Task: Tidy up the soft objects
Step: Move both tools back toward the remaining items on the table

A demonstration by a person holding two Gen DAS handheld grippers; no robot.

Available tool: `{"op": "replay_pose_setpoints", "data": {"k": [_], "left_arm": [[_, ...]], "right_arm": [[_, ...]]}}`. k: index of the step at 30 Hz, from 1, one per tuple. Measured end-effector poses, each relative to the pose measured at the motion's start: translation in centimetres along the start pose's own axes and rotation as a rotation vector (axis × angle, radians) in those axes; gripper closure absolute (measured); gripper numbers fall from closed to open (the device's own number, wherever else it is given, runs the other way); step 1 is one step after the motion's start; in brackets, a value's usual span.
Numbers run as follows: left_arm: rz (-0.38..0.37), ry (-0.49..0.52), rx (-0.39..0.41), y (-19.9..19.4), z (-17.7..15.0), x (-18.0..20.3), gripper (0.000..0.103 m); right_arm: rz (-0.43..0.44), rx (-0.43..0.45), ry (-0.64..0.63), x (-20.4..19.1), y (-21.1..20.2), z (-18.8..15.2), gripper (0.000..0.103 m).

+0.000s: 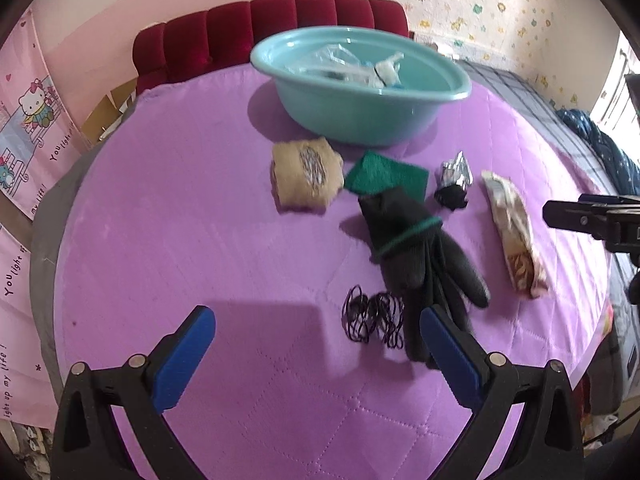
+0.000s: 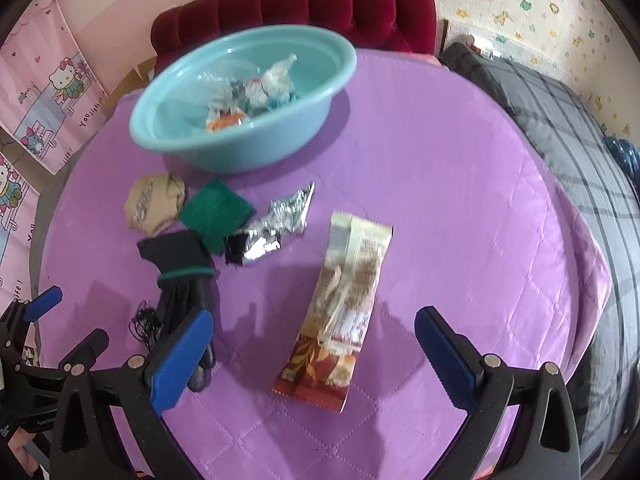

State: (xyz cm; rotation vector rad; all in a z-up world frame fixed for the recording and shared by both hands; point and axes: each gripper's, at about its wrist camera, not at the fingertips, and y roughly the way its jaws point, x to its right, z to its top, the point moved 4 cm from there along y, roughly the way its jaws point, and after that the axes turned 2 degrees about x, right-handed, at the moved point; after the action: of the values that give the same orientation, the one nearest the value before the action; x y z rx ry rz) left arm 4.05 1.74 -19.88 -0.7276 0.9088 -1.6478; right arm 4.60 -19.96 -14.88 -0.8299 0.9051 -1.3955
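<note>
A teal basin (image 1: 360,112) (image 2: 240,144) with several wrappers inside stands at the back of the purple bedspread. In front of it lie a beige rolled cloth (image 1: 306,176) (image 2: 154,202), a green cloth (image 1: 384,176) (image 2: 216,210), a black glove (image 1: 420,248) (image 2: 180,276), a foil wrapper (image 1: 454,178) (image 2: 280,220), black hair ties (image 1: 372,316) (image 2: 144,322) and a long snack packet (image 1: 516,236) (image 2: 340,312). My left gripper (image 1: 318,354) is open above the hair ties. My right gripper (image 2: 314,360) is open around the snack packet's near end.
A red padded headboard (image 1: 272,28) stands behind the basin. A grey checked blanket (image 2: 568,152) covers the right side of the bed. Pink cartoon posters (image 1: 28,128) hang at the left. A dark blue garment (image 1: 612,152) lies far right.
</note>
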Motion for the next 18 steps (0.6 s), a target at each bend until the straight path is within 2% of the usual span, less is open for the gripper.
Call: {"op": "replay_pose_setpoints", "data": {"k": [12,18], "left_arm": [[-0.020,0.026,-0.074,3.2,-0.8,0.7,0.000],[-0.050,0.005,-0.108,4.5,-0.8,0.7,0.000]], "right_arm": [[-0.013,-0.014,0.028,0.7,0.8,-1.2,0.000],[-0.022,-0.041,0.056,1.9,1.7,-2.3,0.000]]}}
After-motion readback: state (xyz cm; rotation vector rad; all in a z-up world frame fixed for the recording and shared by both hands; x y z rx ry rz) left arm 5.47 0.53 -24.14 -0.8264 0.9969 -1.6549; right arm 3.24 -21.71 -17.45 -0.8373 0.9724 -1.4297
